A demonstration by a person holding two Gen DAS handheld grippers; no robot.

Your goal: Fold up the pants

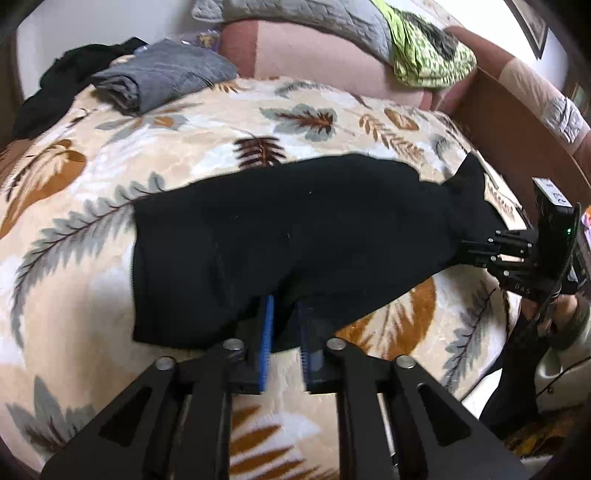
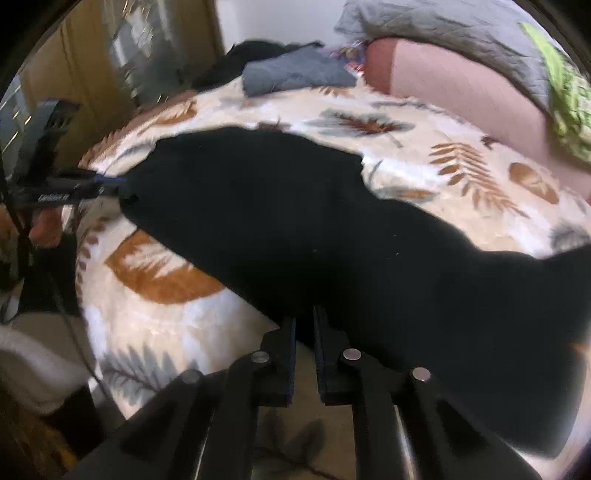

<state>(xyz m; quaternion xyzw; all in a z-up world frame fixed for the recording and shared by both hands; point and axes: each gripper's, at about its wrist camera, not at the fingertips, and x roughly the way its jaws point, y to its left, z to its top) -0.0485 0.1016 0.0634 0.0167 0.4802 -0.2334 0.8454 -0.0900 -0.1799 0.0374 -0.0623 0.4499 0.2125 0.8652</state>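
Black pants (image 1: 295, 236) lie folded lengthwise across a leaf-patterned blanket (image 1: 110, 155) on a bed. My left gripper (image 1: 286, 306) is shut on the near edge of the pants at one end, blue pads pinching the cloth. My right gripper (image 2: 304, 314) is shut on the near edge at the other end of the pants (image 2: 332, 229). Each gripper shows in the other's view: the right gripper (image 1: 469, 251) at the right, the left gripper (image 2: 118, 184) at the left, both gripping the cloth edge.
A folded grey garment (image 1: 166, 74) and dark clothes (image 1: 74, 66) lie at the far side of the bed. A pink pillow (image 1: 325, 55), grey quilt (image 1: 295, 14) and green cloth (image 1: 428, 55) lie at the head. A wooden bed frame (image 1: 509, 129) runs on the right.
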